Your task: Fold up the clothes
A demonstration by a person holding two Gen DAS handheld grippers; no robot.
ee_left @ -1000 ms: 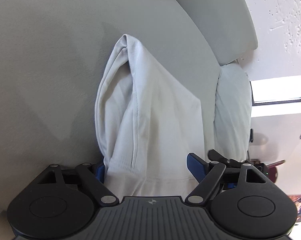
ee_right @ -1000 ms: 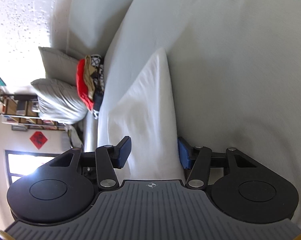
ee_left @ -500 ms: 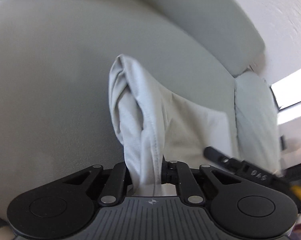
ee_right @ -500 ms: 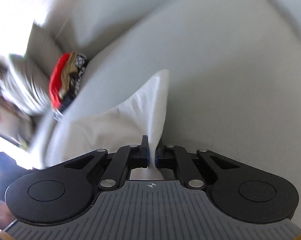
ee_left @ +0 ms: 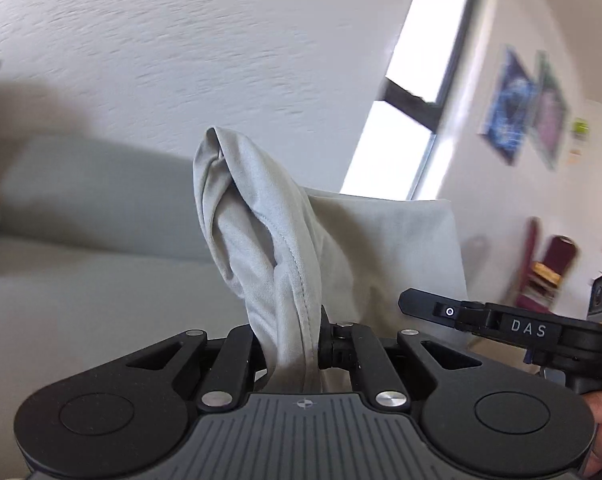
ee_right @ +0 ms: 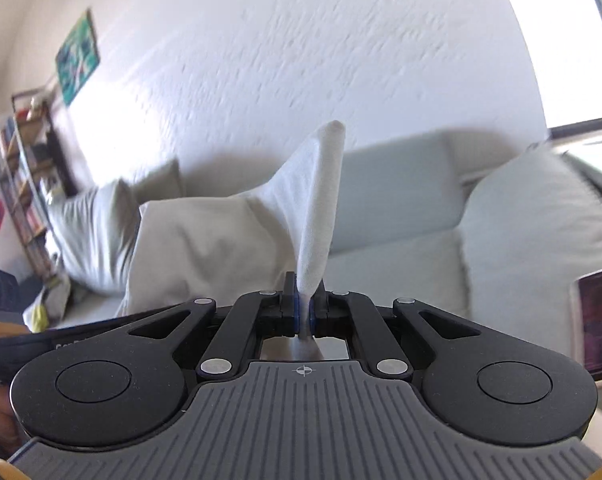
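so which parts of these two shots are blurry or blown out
Left wrist view: wall and posters smeared by motion, window blown out, white garment sharp. Right wrist view: bookshelf and wall blurred, window overexposed, right tool crisp.

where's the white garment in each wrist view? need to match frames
Left wrist: white garment rises at centre from the shut left gripper, spreading right.
Right wrist: same garment stands at centre, pinched in the right gripper, draping left.
Shared landmark: grey sofa backrest behind it.
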